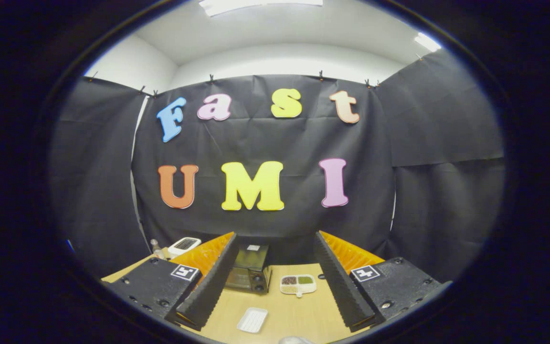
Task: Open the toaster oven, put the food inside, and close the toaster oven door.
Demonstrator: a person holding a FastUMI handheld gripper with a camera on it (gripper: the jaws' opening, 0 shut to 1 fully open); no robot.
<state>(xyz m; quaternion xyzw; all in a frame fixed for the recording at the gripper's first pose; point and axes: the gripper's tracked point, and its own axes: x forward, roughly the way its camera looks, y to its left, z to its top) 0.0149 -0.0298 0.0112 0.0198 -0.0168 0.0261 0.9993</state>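
Evidently poised, the gripper (275,286) hovers with jaws wide and empty, framing the closed toaster oven (248,270) and food tray (298,284) on the bench (294,313).

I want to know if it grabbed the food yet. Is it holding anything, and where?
Nothing is held. The hand-held gripper is open, with bare table between its fingers.

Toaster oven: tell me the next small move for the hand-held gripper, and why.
Probably ease the open hand-held gripper forward toward the toaster oven, which sits beyond the fingers, door apparently shut. The divided dish of food lies on the table beside it; the white tray is empty. Food may await loading, or other food is already inside; a nearer look would tell.
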